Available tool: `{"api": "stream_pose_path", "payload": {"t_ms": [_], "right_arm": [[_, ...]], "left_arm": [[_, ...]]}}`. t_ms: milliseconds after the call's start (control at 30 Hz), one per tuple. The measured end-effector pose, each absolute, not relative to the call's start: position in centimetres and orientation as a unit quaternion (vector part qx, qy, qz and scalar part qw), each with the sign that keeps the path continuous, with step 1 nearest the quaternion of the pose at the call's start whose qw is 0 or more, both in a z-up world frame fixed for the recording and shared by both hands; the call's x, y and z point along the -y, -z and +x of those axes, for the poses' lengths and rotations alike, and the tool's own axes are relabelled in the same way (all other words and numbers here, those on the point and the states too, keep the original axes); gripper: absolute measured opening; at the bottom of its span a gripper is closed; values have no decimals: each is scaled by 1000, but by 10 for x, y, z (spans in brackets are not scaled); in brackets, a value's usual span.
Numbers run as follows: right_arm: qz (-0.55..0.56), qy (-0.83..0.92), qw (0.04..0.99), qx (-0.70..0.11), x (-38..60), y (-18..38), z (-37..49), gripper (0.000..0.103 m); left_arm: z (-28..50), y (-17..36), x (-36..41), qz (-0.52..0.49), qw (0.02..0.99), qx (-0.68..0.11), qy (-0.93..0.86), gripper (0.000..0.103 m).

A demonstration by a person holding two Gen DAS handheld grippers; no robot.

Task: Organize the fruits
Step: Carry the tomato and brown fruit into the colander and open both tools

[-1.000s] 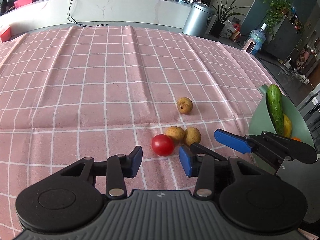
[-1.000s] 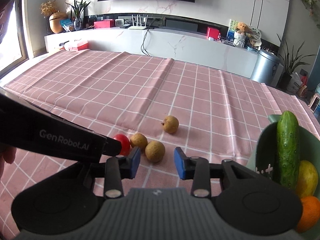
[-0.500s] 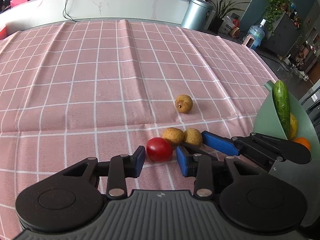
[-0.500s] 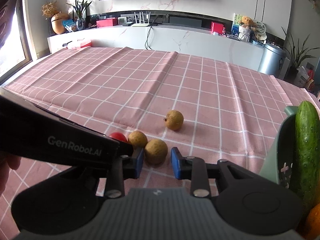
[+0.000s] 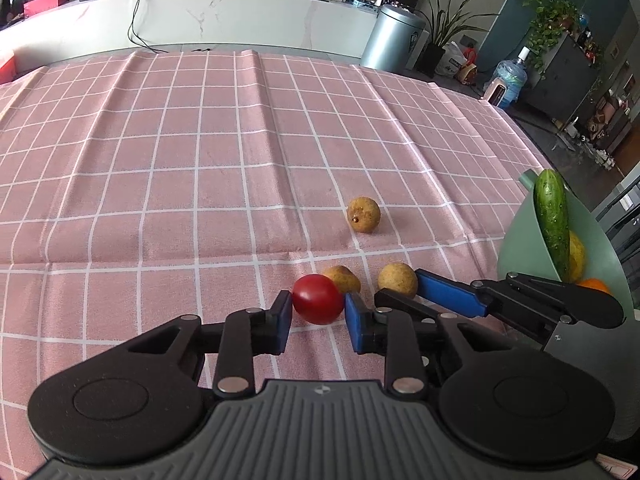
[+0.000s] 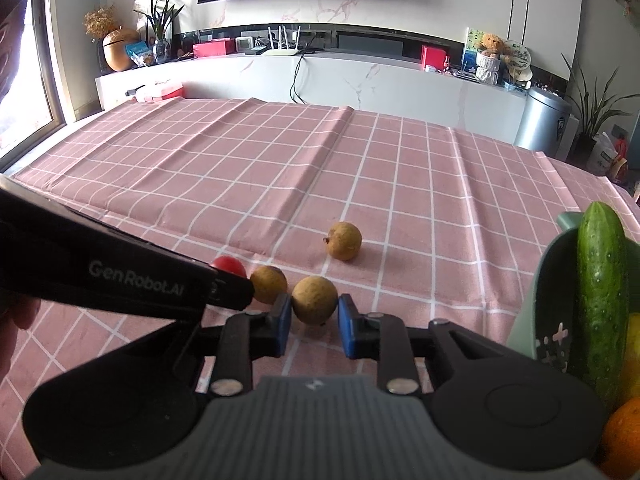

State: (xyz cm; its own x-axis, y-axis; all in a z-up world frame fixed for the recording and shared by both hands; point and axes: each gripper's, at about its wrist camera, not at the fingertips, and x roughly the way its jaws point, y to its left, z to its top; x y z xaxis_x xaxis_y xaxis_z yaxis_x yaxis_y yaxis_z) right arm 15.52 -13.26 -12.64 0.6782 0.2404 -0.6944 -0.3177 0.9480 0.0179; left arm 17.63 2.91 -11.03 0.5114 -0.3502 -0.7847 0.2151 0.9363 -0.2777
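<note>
A red tomato (image 5: 318,298) lies on the pink checked cloth between the blue pads of my left gripper (image 5: 316,315), which closes around it. Behind it sit two brown longans (image 5: 341,277) (image 5: 397,279). A third longan (image 5: 363,214) lies farther back. My right gripper (image 6: 313,317) straddles the nearer longan (image 6: 314,299), jaws slightly apart from it. The second longan (image 6: 268,283) and the tomato (image 6: 228,266) lie left of it. The far longan also shows in the right wrist view (image 6: 344,240).
A green bowl (image 5: 516,240) at the right edge holds a cucumber (image 5: 554,220), a yellow fruit and an orange (image 6: 622,436). The left gripper's body (image 6: 120,280) crosses the right wrist view. The table edge lies to the right.
Both grippers moved forward onto the fruits. The left jaws narrowed around the tomato; the right jaws narrowed around the nearer longan.
</note>
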Motion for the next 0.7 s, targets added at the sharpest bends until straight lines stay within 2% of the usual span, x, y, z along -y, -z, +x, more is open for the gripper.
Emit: {"api": "stream_pose_path", "payload": {"t_ms": [333, 700], "right_arm": [[-16, -129, 921, -366, 163, 84, 124, 21], [10, -67, 930, -361, 232, 48, 76, 21]], "left_arm": [[153, 76, -16, -82, 870, -449, 186, 32], [132, 39, 48, -59, 871, -422, 245, 32]]}}
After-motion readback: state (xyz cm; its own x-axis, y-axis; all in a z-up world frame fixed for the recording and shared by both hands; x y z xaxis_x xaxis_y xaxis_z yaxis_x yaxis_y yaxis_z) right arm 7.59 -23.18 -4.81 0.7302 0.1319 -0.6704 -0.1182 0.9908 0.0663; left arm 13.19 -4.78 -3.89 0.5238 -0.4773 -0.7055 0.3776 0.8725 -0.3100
